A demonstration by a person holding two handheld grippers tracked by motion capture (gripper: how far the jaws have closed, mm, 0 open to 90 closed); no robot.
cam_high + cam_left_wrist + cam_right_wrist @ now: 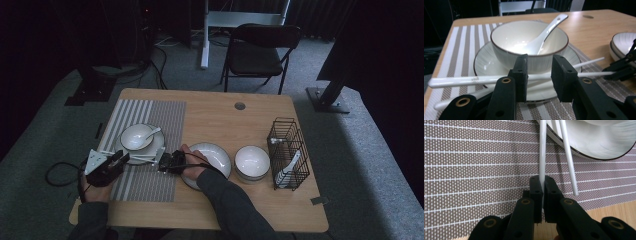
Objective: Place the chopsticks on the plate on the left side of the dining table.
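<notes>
1. Left of the high view: the left gripper [121, 159] sits at the lower left of the striped placemat [150, 112], held in a hand [92, 190] entering from the bottom edge. In the left gripper view its jaws stand apart, one on each side of the nearer chopstick [456, 81]; whether the pads touch it cannot be told.
2. Just above and right of that gripper, a small bowl [136, 136] stands on a plate [159, 145] in the placemat's left centre. A white spoon [151, 133] rests inside the bowl, handle toward the upper right.
3. Two white chopsticks lie across the near rim of that plate, roughly level in the left gripper view. The second chopstick [449, 103] lies lower in that frame, passing behind the jaws.
4. Centre of the high view: the right gripper [161, 163] is at the placemat's right edge. In the right gripper view its jaws are pressed together on the end of one chopstick [542, 157]; the other stick [569, 160] lies free just to the right.
5. Right of centre: an empty plate [220, 152] partly under the right forearm, then a white bowl [252, 162].
6. Far right: a black wire rack [287, 150] holding a white utensil.
</notes>
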